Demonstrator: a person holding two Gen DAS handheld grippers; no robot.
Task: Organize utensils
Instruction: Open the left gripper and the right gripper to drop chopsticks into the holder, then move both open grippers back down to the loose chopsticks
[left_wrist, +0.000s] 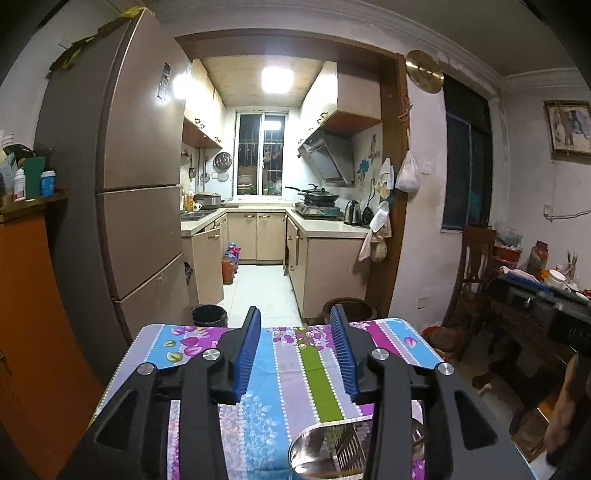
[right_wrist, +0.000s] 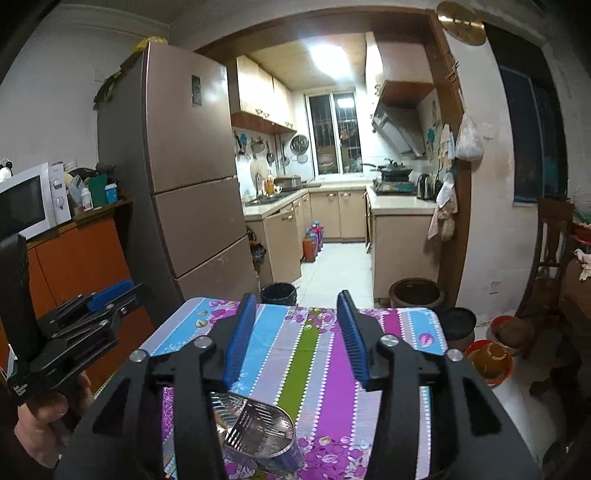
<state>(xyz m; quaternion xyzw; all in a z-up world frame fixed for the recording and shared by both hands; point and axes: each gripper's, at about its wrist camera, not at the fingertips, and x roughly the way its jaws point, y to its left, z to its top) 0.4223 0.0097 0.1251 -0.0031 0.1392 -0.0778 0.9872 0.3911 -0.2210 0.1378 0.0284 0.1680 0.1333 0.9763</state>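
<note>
Metal utensil holder (right_wrist: 258, 432) sits at near edge of the table (right_wrist: 325, 369), low betw the right gripper (right_wrist: 295, 332) fingers; a slotted steel piece lies across its rim. Same holder's shiny rim shows low in left view, under left gripper (left_wrist: 295, 350). Both claws stand apart, nothing betw pads, angled down over the floral cloth, prob to approach the holder. Left gripper also visible far left, person's hand (right_wrist: 48, 410) on its grip. No loose utensils in sight.

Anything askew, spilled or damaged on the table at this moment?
Nothing stands out. The perforated metal utensil holder stands upright on the striped floral tablecloth, which lies flat with no spills. Both the left gripper and right gripper have empty jaws.
</note>
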